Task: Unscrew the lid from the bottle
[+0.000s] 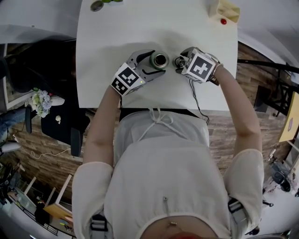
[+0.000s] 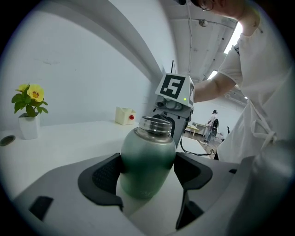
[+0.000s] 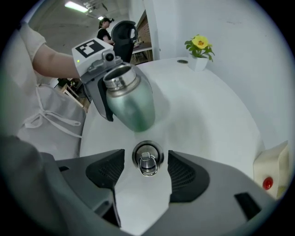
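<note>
A green metal bottle [image 1: 159, 59] stands upright on the white table [image 1: 117, 37], its steel mouth uncovered. My left gripper [image 2: 147, 173] is shut on the bottle's body [image 2: 148, 161], a pad pressing on each side. The round steel lid [image 3: 146, 160], with a ring handle on top, lies flat on the table just right of the bottle [image 3: 131, 103]. My right gripper [image 3: 146, 168] is open around the lid, with a small gap on each side between lid and pads. In the head view the lid [image 1: 180, 60] sits at the tips of the right gripper [image 1: 179, 62].
A cream box with a red button [image 1: 224, 10] stands at the far right corner. A potted yellow flower [image 2: 29, 110] and a small dark disc [image 1: 96, 5] are at the far left. A cable [image 1: 196, 98] trails from the right gripper over the near table edge.
</note>
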### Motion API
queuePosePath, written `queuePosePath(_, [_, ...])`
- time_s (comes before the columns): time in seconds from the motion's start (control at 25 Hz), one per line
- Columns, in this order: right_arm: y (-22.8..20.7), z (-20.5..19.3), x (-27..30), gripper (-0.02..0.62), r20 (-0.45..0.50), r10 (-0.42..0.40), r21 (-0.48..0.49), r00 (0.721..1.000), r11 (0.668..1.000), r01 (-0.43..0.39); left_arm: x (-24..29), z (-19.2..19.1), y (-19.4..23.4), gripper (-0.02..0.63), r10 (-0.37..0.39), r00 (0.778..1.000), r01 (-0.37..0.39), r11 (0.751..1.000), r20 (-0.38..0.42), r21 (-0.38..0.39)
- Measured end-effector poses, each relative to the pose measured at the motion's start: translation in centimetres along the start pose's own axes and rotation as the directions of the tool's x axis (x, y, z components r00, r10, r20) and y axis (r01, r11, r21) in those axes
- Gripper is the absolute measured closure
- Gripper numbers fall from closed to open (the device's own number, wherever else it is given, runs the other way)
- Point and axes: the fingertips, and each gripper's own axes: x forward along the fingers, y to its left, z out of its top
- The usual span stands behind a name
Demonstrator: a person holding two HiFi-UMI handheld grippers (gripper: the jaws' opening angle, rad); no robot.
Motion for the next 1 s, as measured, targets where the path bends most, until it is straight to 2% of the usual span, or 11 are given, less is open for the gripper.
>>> queuePosePath(0.2, [1.1,0.8,-3.0,0.315,0.107,0.009,0.05,0.994,0.999,-0.014,-0.9,0.4,-0.3,0.238,0.066,0.998,-0.066,0.998,-0.015,-0.008])
queuePosePath(0.32, [0.8,1.2,-5.6,0.337,0.187,-0.049,0.107,0.981,0.994,0.029,-2.6,2.8,-0.4,0.238,0.125,0.991,-0.124,0.992,0.054,-0.019])
queuePosePath(0.44, [0.7,1.9,-8.3,0.339,0.289,-0.126,0.177,0.949,0.981,0.077,-4.8,5.7,-0.9,0.238,0.158,0.98,-0.162,0.987,0.119,0.019])
queuePosePath(0.52, [0.7,2.7,-10.5,0.359,0.374,-0.187,0.232,0.908,0.967,0.104,-6.6,7.8,-1.3,0.238,0.178,0.971,-0.189,0.98,0.159,0.058])
queuePosePath(0.56, [0.7,3.2,-11.8,0.37,0.424,-0.224,0.266,0.878,0.957,0.116,-7.5,9.1,-1.5,0.238,0.191,0.963,-0.207,0.976,0.188,0.069])
queuePosePath(0.64, [0.6,4.1,-14.8,0.399,0.524,-0.309,0.341,0.794,0.93,0.137,-9.7,11.8,-1.8,0.247,0.229,0.938,-0.255,0.964,0.259,0.071])
queuePosePath(0.68, [0.5,4.6,-16.4,0.402,0.568,-0.354,0.377,0.743,0.914,0.147,-10.9,13.2,-1.8,0.272,0.258,0.92,-0.288,0.955,0.294,0.064])
queuePosePath(0.76, [0.4,5.1,-19.6,0.422,0.632,-0.444,0.445,0.635,0.879,0.173,-13.3,15.6,-1.6,0.383,0.327,0.876,-0.361,0.932,0.355,0.034])
queuePosePath(0.84, [0.3,5.2,-22.2,0.428,0.665,-0.526,0.502,0.53,0.84,0.205,-15.3,17.5,-1.5,0.441,0.374,0.838,-0.407,0.913,0.398,-0.001])
queuePosePath(0.96, [0.3,4.7,-25.0,0.456,0.691,-0.605,0.564,0.396,0.794,0.229,-17.3,19.4,-1.7,0.494,0.419,0.805,-0.457,0.889,0.421,-0.01])
queuePosePath(1.0, [0.4,4.6,-25.7,0.497,0.701,-0.62,0.581,0.353,0.783,0.221,-17.8,19.8,-1.8,0.513,0.435,0.795,-0.478,0.879,0.423,-0.006])
